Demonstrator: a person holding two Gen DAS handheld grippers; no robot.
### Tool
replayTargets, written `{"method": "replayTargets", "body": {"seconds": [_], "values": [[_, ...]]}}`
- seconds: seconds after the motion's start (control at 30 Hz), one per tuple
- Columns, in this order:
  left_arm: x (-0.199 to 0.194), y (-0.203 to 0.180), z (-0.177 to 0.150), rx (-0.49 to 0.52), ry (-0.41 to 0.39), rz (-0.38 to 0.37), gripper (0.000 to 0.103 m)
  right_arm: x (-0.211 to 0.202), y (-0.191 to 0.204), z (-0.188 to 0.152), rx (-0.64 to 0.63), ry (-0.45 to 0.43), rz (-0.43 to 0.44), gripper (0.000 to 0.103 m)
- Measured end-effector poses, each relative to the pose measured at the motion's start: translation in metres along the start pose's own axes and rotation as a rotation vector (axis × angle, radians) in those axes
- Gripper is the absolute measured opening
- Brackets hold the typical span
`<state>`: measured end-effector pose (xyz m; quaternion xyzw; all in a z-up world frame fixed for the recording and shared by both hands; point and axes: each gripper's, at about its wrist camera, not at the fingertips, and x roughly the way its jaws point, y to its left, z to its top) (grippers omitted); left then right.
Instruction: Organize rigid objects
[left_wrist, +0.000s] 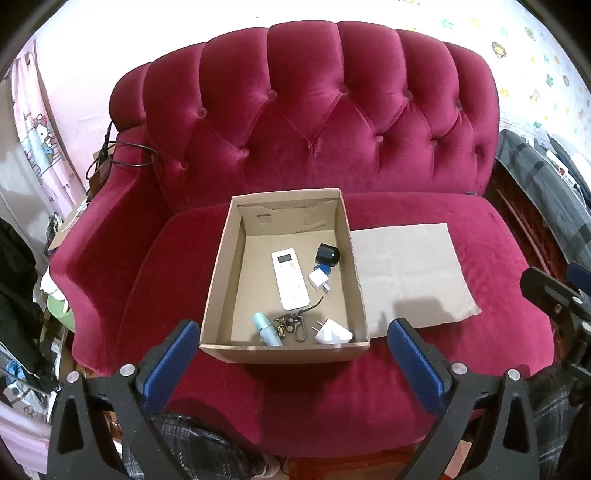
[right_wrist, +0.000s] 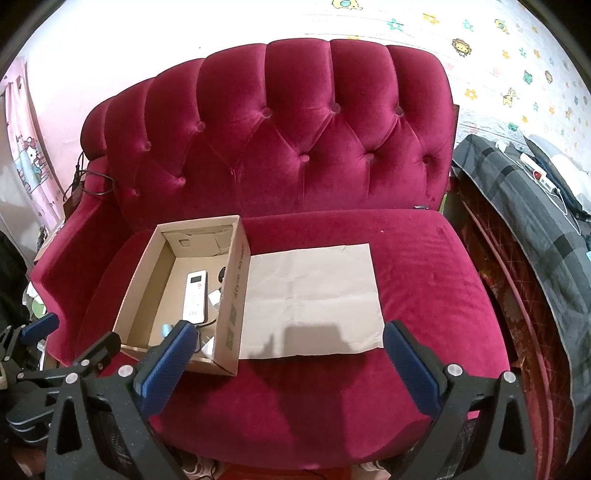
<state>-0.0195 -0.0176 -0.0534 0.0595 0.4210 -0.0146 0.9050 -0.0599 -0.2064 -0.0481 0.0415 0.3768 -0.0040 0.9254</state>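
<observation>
Two views share one scene: a crimson tufted sofa with an open cardboard box on its seat and a flat sheet of brown paper lying just beside the box. From the left wrist camera the box sits at the centre of the frame and its whole floor is visible: a white remote control lies lengthwise in the middle, a black round object sits toward the upper right of the box floor, a small white plug adapter lies just below it beside the remote, and along the near wall lie a pale blue tube, a bunch of dark keys and a second white charger. The left gripper hangs at the bottom of the frame with its blue-padded fingers spread wide and nothing between them; part of the other gripper shows at the right edge. From the right wrist camera the box shifts to the lower left and the paper takes the centre, bare across its whole surface. Here the box's near-right wall hides most of the contents: only the remote, part of the adapter and slivers of the items at the near end show. The right gripper likewise has its fingers wide apart and empty, its left pad overlapping the box's near corner in the picture. This view alone shows a dark plaid blanket at the right edge.
</observation>
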Motion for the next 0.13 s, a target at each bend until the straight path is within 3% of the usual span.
{"method": "replayTargets", "body": {"seconds": [0.13], "values": [[-0.0037, 0.0, -0.0015, -0.002, -0.007, -0.009, 0.103, -0.0045, 0.002, -0.0009, 0.002, -0.007, -0.003, 0.103]]}}
